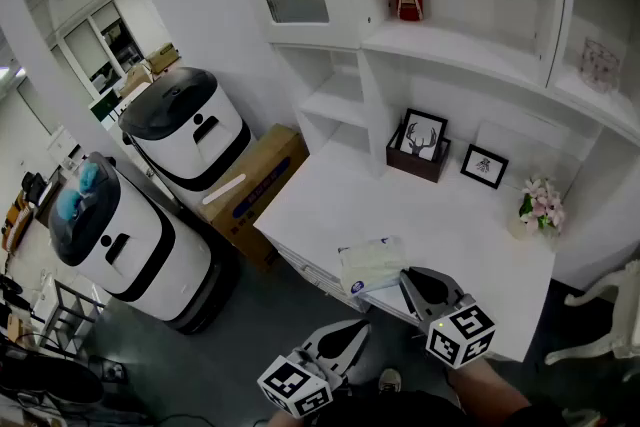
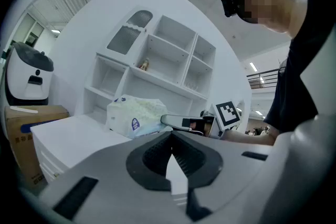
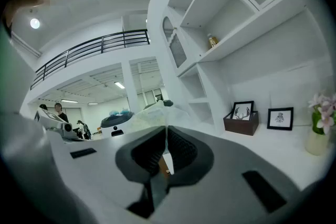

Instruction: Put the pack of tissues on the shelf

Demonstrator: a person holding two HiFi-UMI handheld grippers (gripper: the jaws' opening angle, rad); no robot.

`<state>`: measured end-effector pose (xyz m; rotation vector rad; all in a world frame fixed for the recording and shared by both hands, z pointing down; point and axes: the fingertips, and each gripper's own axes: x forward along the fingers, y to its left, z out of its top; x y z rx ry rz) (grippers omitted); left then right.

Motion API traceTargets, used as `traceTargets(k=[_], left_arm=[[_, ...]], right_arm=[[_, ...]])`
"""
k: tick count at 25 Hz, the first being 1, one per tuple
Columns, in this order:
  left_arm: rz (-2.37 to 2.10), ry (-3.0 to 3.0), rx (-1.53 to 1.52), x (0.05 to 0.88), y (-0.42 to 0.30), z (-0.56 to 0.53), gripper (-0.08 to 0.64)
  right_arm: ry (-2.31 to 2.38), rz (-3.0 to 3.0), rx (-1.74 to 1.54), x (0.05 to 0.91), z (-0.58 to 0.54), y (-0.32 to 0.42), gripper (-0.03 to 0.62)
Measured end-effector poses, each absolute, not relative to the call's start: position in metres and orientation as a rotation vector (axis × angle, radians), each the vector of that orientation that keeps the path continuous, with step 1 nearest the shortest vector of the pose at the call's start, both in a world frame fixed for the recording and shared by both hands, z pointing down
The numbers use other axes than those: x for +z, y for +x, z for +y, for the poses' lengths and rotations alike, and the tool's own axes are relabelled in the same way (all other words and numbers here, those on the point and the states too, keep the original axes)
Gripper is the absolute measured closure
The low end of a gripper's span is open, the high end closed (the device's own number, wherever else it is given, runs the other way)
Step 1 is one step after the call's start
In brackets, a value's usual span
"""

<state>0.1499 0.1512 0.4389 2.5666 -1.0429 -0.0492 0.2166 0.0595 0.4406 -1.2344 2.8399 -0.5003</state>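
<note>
Softness marks the white plastic-wrapped tissue pack (image 1: 372, 265): light, squashy, slick film, so I'd judge its body the better hold. Right gripper (image 1: 407, 275) jaws seem to pinch its wrap corner; left gripper (image 1: 360, 327) jaws sit pressed together, empty.

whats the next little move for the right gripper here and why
Probably a short lift straight up. The right gripper has its jaws closed at the near edge of the pack of tissues, apparently pinching it, while the pack lies on the desk near its front edge. The shelf sits higher, and the left gripper is shut and empty.
</note>
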Motion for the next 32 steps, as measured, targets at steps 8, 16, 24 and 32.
traceTargets(k=[8,16,24,32], left_arm=[[-1.04,2.571,-0.048,0.438,0.146,0.151,0.555],[-1.058,2.569,-0.044,0.436,0.139,0.151,0.555],[-1.116,2.539,-0.054,0.435,0.117,0.151,0.555],[-1.084,2.558,-0.054,0.431,0.101,0.146,0.555]], right_arm=[[-1.246,2.83,-0.504,0.44,0.058,0.215,0.581],[-1.247,2.816,-0.462,0.435,0.056,0.211,0.581],[-1.214,2.811,-0.501,0.435,0.05,0.196,0.581],[-1.248,2.788,-0.504,0.433,0.046,0.183,0.581]])
